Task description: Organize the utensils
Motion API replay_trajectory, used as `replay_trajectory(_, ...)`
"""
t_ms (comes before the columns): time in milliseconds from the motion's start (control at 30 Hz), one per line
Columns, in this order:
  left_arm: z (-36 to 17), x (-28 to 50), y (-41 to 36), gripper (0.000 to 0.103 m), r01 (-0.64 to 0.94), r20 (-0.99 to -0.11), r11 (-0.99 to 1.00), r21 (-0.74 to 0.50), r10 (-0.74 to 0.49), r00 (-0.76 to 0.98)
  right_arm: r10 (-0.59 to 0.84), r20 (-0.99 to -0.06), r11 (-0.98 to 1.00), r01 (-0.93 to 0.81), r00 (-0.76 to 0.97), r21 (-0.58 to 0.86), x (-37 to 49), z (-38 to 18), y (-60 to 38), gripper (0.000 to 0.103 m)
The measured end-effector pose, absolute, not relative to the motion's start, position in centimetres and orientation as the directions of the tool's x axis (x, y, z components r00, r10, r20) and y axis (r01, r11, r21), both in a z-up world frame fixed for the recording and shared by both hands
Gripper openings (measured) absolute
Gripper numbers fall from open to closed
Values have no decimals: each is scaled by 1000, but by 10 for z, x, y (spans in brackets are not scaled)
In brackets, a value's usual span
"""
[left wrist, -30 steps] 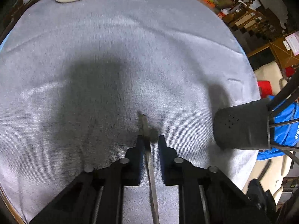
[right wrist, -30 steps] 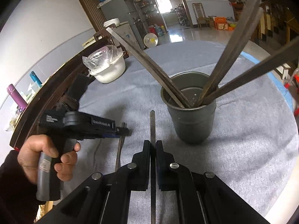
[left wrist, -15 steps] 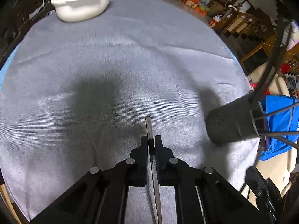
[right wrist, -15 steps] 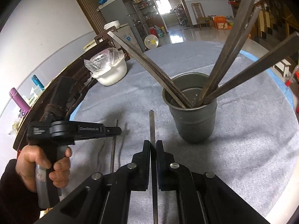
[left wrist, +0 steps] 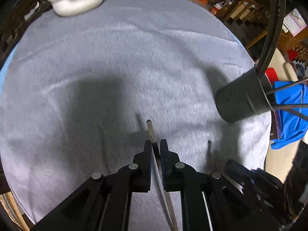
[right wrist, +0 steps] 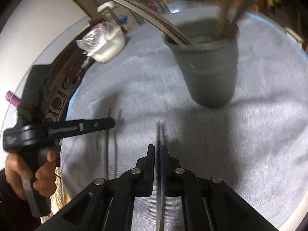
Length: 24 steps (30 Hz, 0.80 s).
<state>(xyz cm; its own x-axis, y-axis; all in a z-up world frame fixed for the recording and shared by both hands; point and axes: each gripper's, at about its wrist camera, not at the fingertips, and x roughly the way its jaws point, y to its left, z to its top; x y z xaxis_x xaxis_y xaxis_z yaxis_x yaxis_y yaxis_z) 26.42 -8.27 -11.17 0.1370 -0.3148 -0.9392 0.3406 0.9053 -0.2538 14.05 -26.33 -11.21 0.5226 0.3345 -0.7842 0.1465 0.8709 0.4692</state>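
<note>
a thin flat metal utensil is pinched in the left gripper above the grey cloth-covered round table; the right gripper clamps a second thin metal utensil, near the dark grey cup of utensils.

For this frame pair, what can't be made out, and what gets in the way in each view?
- Left wrist: the holder's inside, turned away; only its outer wall shows.
- Left wrist: the held utensil's lower end, cut off by the frame's bottom edge.
- Right wrist: the holder's contents, smeared by motion blur.
- Right wrist: the left tongs' tips, seen side-on.
</note>
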Motion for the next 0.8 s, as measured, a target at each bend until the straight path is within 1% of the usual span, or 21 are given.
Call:
replay_trajectory(167, -122, 263, -83, 10, 340, -949, 909, -242, -295, 115, 341, -811, 850, 213, 476, 482, 145, -129, -274, 8)
replay_trajectory(267, -119, 265, -80, 10, 319, -941, 909, -268, -318, 114, 367, -797, 833, 212, 479, 511, 144, -125, -277, 9)
replay_trajectory(400, -108, 265, -66, 10, 299, -933, 911, -284, -335, 136, 338, -818, 862, 195, 465, 467, 145, -120, -271, 9)
replay_trajectory(533, -104, 258, -56, 11, 291, -935, 921, -258, -314, 164, 357, -821, 856, 195, 446, 478, 146, -123, -267, 9)
replay_trajectory(600, -102, 253, -54, 14, 286, -935, 923, -257, -312, 168, 361, -824, 861, 184, 438, 475, 148, -123, -261, 9)
replay_trajectory(667, -101, 249, -49, 22, 277, -933, 925, -260, -314, 175, 360, -827, 865, 178, 431, 469, 149, -122, -257, 9)
replay_trajectory(700, -99, 245, -43, 24, 270, -933, 928, -255, -310, 184, 357, -831, 867, 179, 426, 464, 149, -122, -255, 9)
replay_trajectory(800, -95, 226, -31, 25, 262, -928, 941, -215, -280, 244, 327, -850, 881, 193, 412, 433, 150, -123, -254, 9)
